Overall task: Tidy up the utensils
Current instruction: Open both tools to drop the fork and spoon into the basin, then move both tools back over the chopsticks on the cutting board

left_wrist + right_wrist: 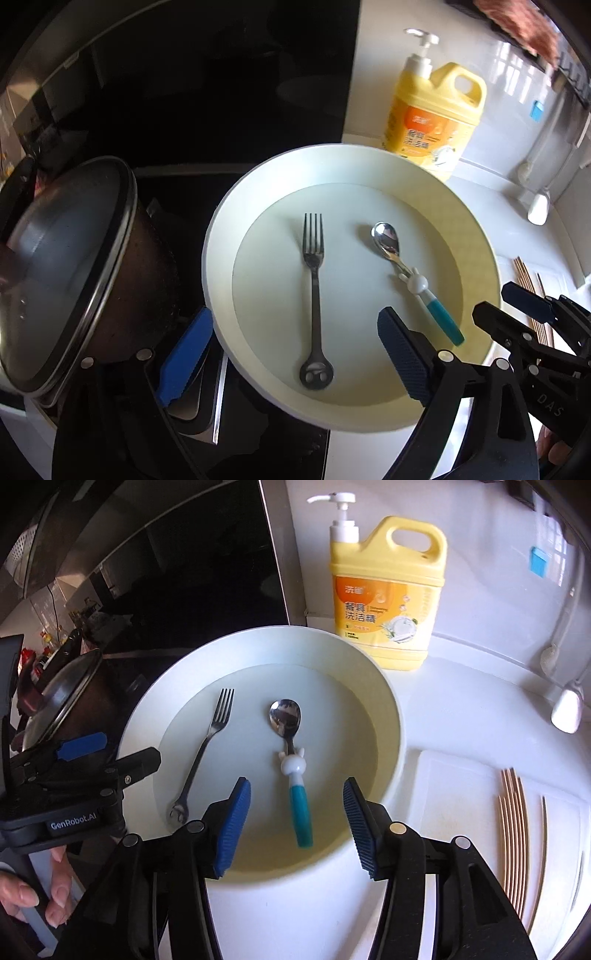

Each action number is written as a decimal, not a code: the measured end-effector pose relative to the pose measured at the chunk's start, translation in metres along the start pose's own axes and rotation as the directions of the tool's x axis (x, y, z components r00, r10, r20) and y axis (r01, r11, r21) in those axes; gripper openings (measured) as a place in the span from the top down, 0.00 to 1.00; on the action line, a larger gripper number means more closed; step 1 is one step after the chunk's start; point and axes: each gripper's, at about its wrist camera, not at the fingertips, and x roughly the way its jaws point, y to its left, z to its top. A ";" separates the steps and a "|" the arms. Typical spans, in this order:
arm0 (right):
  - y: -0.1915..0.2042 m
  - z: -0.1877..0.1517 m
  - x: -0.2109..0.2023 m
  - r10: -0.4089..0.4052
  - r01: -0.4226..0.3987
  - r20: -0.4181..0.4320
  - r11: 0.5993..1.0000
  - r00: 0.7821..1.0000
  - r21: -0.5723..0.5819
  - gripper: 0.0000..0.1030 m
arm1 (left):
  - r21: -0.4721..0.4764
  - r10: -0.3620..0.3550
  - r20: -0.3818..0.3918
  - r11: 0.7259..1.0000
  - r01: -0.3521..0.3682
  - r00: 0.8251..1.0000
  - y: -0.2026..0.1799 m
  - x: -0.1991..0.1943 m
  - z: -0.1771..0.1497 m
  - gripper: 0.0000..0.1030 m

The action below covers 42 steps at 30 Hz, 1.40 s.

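Note:
A steel fork [314, 291] [201, 760] and a spoon with a teal handle and white figure [417, 284] [293, 771] lie side by side in a wide white bowl [221, 236] [391, 709]. My left gripper [291, 354] is open over the bowl's near rim, with the fork's handle end between its jaws. My right gripper [295, 823] is open and straddles the spoon's teal handle just above it. It also shows in the left wrist view [517, 306]. Several chopsticks [517, 834] [528, 291] lie on a white board [461, 805] right of the bowl.
A yellow dish-soap jug with a pump [432, 110] [388, 590] stands behind the bowl. A dark pot with a glass lid [70, 266] [62, 698] sits left of the bowl on the black cooktop [221, 92]. A white brush [565, 709] lies at the far right.

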 end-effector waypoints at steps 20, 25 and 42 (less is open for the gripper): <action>-0.163 -0.125 -0.117 -0.169 0.158 0.025 0.959 0.985 0.233 0.44 | 0.101 -0.122 0.035 0.988 0.118 0.992 -0.168 -0.037 -0.044 0.08; -0.213 -0.145 -0.131 -0.145 0.127 0.061 0.964 0.987 0.234 0.44 | 0.080 -0.075 0.033 0.994 0.072 0.997 -0.218 -0.044 -0.059 0.08; -0.286 -0.156 -0.121 -0.080 0.059 0.101 0.977 0.992 0.203 0.42 | 0.042 0.011 0.006 0.999 -0.011 1.000 -0.294 -0.030 -0.078 0.08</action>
